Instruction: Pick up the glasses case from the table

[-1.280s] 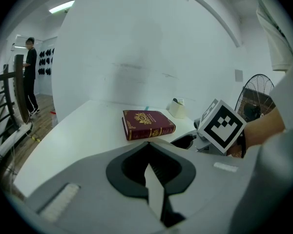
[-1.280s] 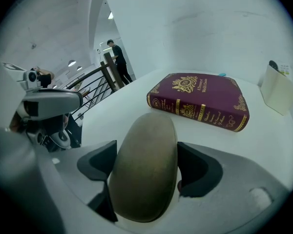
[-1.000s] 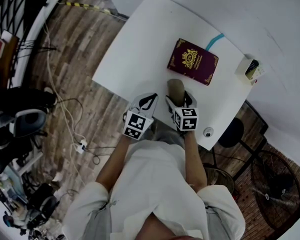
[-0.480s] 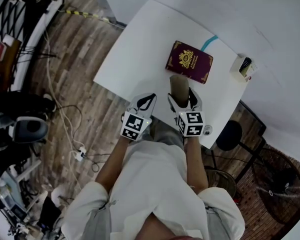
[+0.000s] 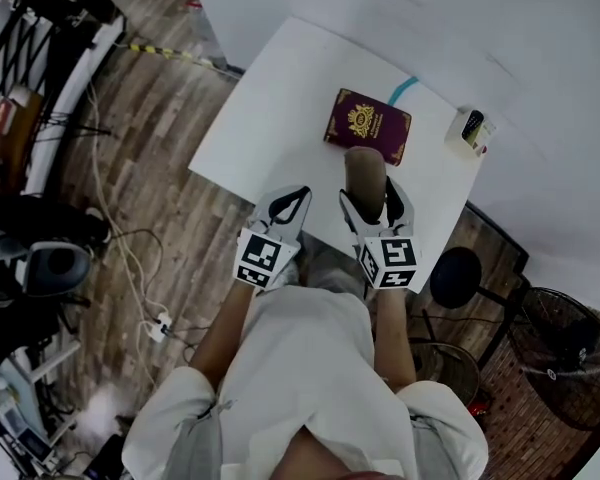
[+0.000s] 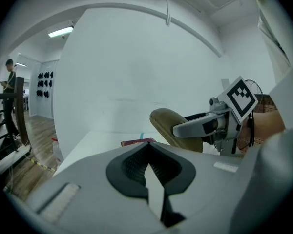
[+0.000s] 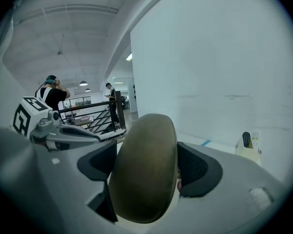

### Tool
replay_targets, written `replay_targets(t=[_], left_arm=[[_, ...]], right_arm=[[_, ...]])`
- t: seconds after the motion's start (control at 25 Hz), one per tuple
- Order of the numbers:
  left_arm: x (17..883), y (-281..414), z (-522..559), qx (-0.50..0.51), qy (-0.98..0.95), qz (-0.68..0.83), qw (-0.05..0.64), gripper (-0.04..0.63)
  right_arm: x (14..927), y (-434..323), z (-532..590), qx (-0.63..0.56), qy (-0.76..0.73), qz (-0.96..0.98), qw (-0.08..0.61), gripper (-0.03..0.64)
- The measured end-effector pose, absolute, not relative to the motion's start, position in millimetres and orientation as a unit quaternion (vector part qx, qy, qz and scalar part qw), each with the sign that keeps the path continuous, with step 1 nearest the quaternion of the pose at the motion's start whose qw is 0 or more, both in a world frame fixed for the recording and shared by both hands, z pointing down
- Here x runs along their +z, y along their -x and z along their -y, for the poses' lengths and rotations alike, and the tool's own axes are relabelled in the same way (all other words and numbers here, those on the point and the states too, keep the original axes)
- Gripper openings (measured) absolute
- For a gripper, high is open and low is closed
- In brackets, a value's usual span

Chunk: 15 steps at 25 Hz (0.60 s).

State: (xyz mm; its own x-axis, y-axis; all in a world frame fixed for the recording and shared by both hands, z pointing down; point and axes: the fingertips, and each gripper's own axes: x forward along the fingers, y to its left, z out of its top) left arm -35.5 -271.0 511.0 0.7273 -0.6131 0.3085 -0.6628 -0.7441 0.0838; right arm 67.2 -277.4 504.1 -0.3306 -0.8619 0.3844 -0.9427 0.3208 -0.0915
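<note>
The olive-tan glasses case (image 5: 365,174) is clamped between the jaws of my right gripper (image 5: 371,200) and held up above the near edge of the white table (image 5: 280,98). The right gripper view is filled by the glasses case (image 7: 145,165), upright between the dark pads. My left gripper (image 5: 286,208) hovers beside it at the table's near edge, jaws together, holding nothing. From the left gripper view, the glasses case (image 6: 173,129) and the right gripper (image 6: 198,126) show at right, above the table.
A maroon passport-like booklet (image 5: 368,125) lies on the table just beyond the case. A small white box with a dark item (image 5: 468,131) sits at the far right corner. A blue strip (image 5: 403,90) lies behind the booklet. Cables and equipment crowd the wooden floor at left.
My right gripper has lifted the glasses case off the table and drawn it slightly toward me. The left gripper stays beside it, shifted a little.
</note>
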Motion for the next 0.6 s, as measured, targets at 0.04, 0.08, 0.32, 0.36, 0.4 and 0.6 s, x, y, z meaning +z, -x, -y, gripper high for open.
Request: replay_targets(t=[0.04, 0.08, 0.32, 0.36, 0.4, 0.6], left_arm=[[504, 36, 269, 0.127, -0.926, 0.345, 0.089, 0.018], [497, 37, 266, 0.122, -0.927, 0.344, 0.083, 0.018], [466, 39, 244, 0.101, -0.933, 0.340, 0.056, 0.018], [462, 39, 241, 0.098, -0.934, 0.339, 0.052, 0.018], [458, 40, 237, 0.096, -0.935, 0.337, 0.049, 0.018], [439, 44, 216, 0.081, -0.939, 0.332, 0.034, 0.018]], right_arm=[[498, -67, 274, 0.145, -0.565, 0.802, 0.129, 0.388], [492, -66, 270, 0.139, -0.567, 0.802, 0.126, 0.388], [468, -66, 248, 0.114, -0.576, 0.803, 0.100, 0.388], [464, -65, 245, 0.110, -0.578, 0.803, 0.095, 0.388], [460, -64, 241, 0.106, -0.580, 0.803, 0.089, 0.388], [437, -58, 222, 0.073, -0.584, 0.805, 0.069, 0.386]])
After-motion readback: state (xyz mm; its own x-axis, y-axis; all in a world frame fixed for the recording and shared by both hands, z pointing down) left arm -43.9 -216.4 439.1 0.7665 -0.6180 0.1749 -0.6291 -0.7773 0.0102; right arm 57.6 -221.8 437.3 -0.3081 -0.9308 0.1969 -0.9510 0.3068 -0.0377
